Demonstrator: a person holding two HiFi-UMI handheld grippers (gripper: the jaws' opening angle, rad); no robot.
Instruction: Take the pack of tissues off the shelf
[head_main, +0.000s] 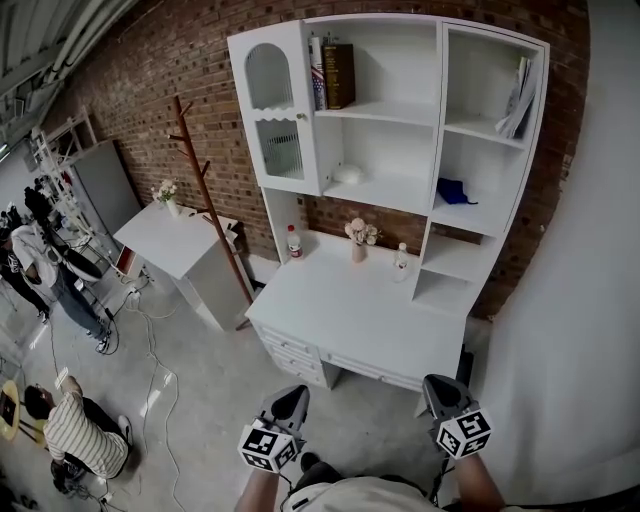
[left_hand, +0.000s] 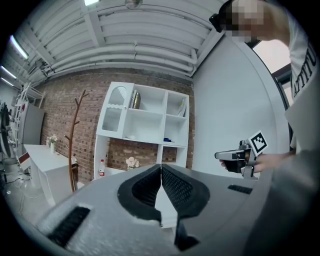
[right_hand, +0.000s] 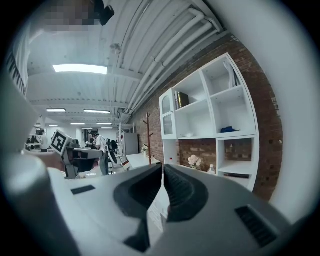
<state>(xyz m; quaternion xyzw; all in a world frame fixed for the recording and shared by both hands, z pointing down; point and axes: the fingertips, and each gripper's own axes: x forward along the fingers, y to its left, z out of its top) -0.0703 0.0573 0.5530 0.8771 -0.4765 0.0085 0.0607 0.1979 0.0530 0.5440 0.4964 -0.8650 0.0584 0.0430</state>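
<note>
Blue pack of tissues (head_main: 455, 190) seen lying on middle board of right compartment of white shelf unit (head_main: 440, 100), at 1 o'clock in head view. Books (head_main: 333, 72) stood at 10 o'clock of pack. Flower vase (head_main: 359, 238) set on desk top (head_main: 340, 320) below. Left gripper (head_main: 292, 397) and right gripper (head_main: 440, 388) held at 6 o'clock, well apart from shelf; jaws of both pressed together, nothing clamped.

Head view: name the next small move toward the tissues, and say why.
Probably carry the right gripper forward and up toward the blue pack, likely the tissues, in the right-hand compartment of the shelf unit. Both it and the left gripper are shut, empty, and hang short of the desk.
</note>
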